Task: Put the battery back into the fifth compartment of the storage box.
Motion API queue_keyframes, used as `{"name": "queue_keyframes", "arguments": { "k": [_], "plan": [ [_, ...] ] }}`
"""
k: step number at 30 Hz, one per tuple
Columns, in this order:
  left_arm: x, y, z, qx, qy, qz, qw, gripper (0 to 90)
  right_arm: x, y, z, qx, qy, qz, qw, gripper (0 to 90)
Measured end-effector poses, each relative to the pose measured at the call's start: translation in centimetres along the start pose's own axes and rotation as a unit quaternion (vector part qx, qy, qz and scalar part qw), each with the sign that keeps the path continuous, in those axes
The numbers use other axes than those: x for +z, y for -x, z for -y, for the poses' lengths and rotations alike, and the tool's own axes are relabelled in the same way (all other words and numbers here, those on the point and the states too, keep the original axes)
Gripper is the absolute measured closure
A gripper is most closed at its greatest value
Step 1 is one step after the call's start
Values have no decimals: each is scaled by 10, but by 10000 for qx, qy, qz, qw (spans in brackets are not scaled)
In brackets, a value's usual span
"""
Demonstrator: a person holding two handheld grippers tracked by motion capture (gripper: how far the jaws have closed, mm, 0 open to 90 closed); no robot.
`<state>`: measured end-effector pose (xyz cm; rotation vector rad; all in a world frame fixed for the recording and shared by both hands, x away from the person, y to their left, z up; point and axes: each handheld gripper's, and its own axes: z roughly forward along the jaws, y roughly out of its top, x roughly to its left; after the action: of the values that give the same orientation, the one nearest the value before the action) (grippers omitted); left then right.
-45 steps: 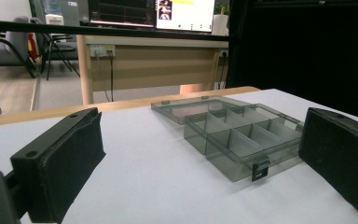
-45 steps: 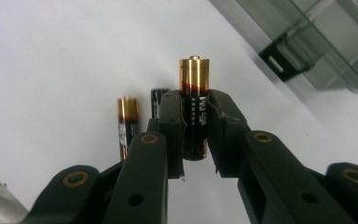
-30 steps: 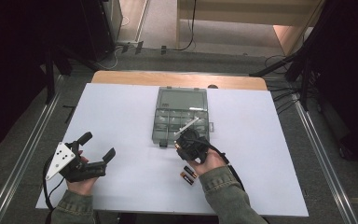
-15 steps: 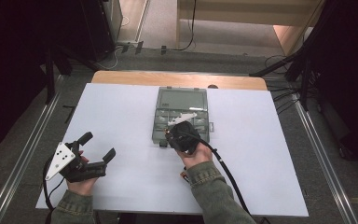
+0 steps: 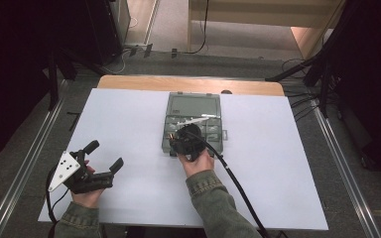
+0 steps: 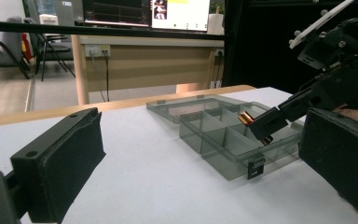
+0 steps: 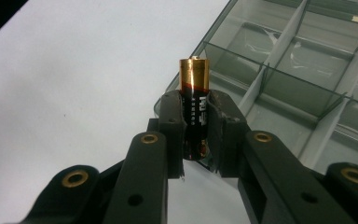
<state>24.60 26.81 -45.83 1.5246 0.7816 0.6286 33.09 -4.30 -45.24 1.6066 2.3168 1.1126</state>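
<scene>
Right claw (image 7: 196,140): closing its jaws on the lower half of a battery (image 7: 195,88), which is sticking up out of the pads with its gold end free
Battery: sitting in that grip right over the near corner of the box (image 7: 279,70), above the desk (image 7: 74,70)
Handling: looking small, stiff and fairly light, with a smooth round casing that is likely to roll or twist in the pads; gripping across the middle of the barrel, as now, is looking like the safest hold
Left claw (image 5: 102,157): resting wide open and holding nothing, well apart at the near left of the desk
Box: lying open with its lid (image 5: 194,104) flat behind, its clear dividers looking thin and easy to knock
</scene>
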Motion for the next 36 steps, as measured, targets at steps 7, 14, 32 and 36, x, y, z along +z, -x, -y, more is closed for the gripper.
{"name": "queue_keyframes", "arguments": {
  "k": [7,14,32,36],
  "plan": [
    [0,0,0,-7,0,7,10000,0,6,2,-4,435,-28,-82,9990,778],
    [0,0,0,-9,-1,18,10000,0,12,2,-9,810,29,-75,9967,778],
    [0,0,0,-18,-7,26,10000,0,0,7,-13,792,216,-439,9957,298],
    [0,0,0,-16,-11,19,10000,0,-6,7,-11,396,-9,-488,9980,0]
  ]
}}
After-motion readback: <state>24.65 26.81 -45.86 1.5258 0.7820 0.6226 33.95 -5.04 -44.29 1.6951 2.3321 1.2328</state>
